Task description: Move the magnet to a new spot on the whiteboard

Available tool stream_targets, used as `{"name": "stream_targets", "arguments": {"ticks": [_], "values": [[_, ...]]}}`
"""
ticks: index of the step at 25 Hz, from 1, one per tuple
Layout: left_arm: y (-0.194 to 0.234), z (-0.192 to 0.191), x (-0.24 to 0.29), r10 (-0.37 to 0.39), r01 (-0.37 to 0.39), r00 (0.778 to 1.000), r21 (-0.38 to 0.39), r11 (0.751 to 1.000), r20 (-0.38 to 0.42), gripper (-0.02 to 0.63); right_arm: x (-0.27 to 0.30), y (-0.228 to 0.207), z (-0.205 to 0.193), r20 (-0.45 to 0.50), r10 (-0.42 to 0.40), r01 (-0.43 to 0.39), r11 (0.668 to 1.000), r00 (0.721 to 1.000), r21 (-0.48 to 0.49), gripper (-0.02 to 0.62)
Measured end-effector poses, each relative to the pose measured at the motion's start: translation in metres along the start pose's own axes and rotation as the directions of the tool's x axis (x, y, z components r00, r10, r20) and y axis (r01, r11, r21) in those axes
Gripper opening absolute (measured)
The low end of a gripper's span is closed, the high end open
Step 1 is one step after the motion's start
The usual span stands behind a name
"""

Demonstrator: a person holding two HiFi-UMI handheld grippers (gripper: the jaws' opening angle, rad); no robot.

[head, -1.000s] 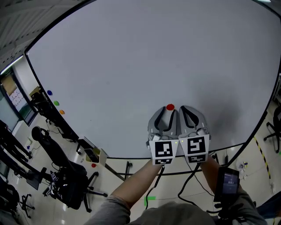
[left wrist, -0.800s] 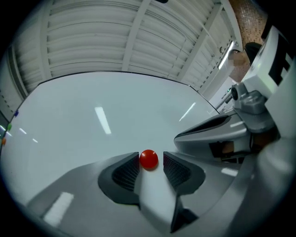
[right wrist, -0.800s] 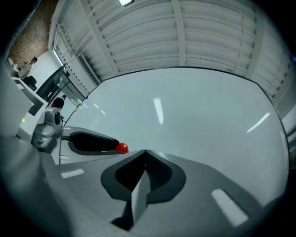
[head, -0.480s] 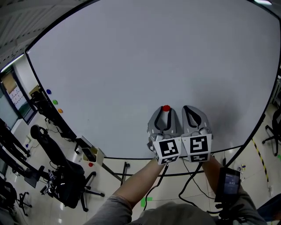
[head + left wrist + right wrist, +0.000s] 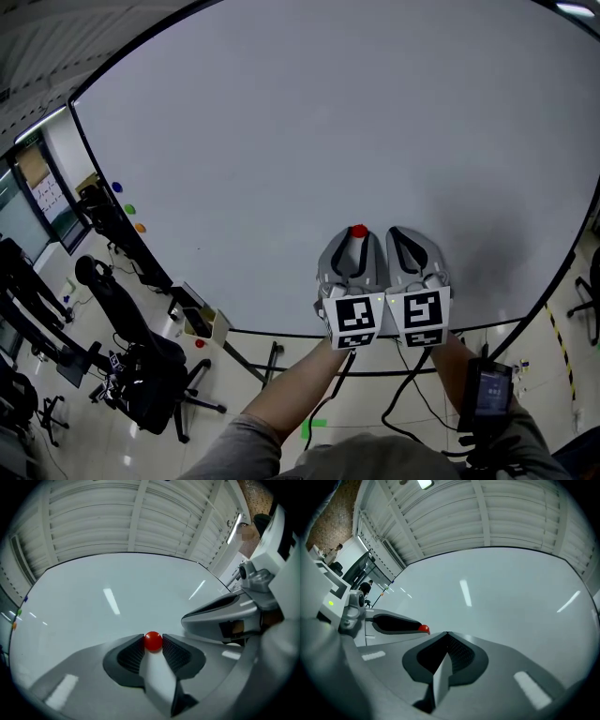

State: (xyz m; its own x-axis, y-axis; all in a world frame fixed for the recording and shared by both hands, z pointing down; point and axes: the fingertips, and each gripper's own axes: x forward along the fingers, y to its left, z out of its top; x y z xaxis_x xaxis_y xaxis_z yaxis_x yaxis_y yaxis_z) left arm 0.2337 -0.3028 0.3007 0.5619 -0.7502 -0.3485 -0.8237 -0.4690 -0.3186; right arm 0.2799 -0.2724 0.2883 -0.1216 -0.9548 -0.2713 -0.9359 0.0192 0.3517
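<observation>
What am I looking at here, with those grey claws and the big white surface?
No robot here: a person holds a two-jaw gripper in each hand, facing a whiteboard. One picture comes from a camera on the person's head; the other two from cameras riding on the grippers, looking along their jaws. The left gripper has just been closing its jaws, which now pinch a small red magnet on the board. The right gripper sits beside it, jaws together, empty. Three small coloured dots sit at the board's left edge.
</observation>
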Motion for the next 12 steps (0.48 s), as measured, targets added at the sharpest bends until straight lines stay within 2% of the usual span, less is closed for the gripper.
{"name": "stream_targets", "arguments": {"ticks": [6,12], "values": [[0.019,-0.004,-0.006,0.013,-0.014,1.000,-0.014,1.000,-0.011,0.120,0.010,0.020,0.004,0.007,0.038,-0.038,0.999,0.999,0.004,0.008],[0.059,-0.017,-0.017,0.033,-0.033,0.999,-0.023,0.999,-0.021,0.120,0.032,0.057,0.013,0.016,0.066,-0.066,0.998,0.998,0.002,0.008]]}}
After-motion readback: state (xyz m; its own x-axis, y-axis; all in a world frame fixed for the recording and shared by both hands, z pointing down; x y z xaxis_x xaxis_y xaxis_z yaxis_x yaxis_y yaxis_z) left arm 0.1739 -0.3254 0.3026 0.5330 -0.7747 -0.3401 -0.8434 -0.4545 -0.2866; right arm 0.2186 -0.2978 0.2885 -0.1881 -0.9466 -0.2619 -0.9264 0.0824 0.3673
